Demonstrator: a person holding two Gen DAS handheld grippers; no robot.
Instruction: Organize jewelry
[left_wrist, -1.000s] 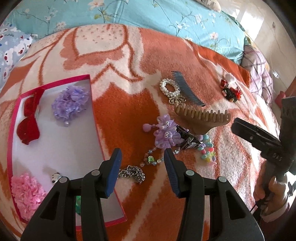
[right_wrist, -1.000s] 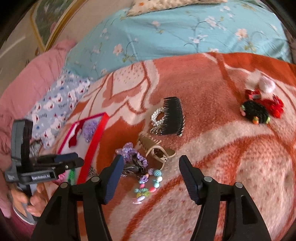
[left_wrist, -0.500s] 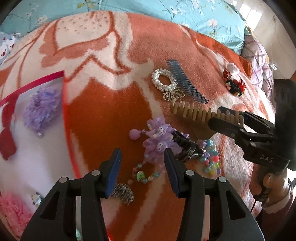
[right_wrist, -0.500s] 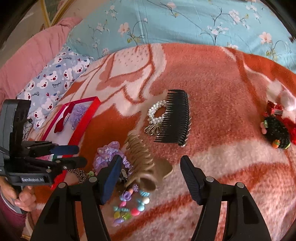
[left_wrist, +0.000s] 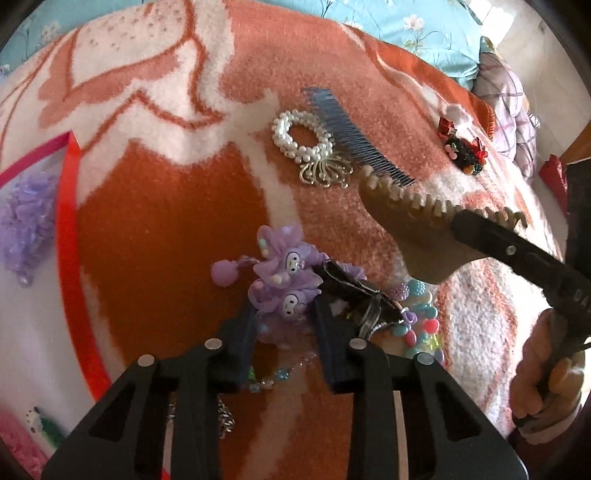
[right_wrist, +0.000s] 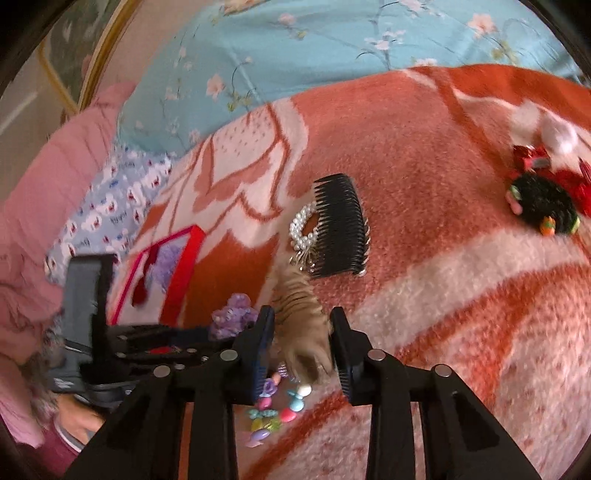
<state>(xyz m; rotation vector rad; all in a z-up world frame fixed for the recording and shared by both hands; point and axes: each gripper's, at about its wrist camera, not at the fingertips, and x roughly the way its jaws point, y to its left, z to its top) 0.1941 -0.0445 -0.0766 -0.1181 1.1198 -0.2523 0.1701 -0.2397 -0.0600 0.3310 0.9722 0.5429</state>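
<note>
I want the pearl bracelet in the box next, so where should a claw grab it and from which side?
Take the pearl bracelet by the bead ring on the side away from the dark comb, coming down from above. It lies flat on the blanket with an open middle, so one finger can probably drop inside. The comb crowds the other side, and the silver charm looks fiddly.

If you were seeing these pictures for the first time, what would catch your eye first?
Probably the two grippers closing at once on the orange-and-white fleece blanket: the left gripper around the purple cartoon-faced hair tie, the right gripper around the tan toothed claw clip. Behind them lie the white pearl scrunchie beside a black hair comb, and the red-rimmed box at the left.
</note>
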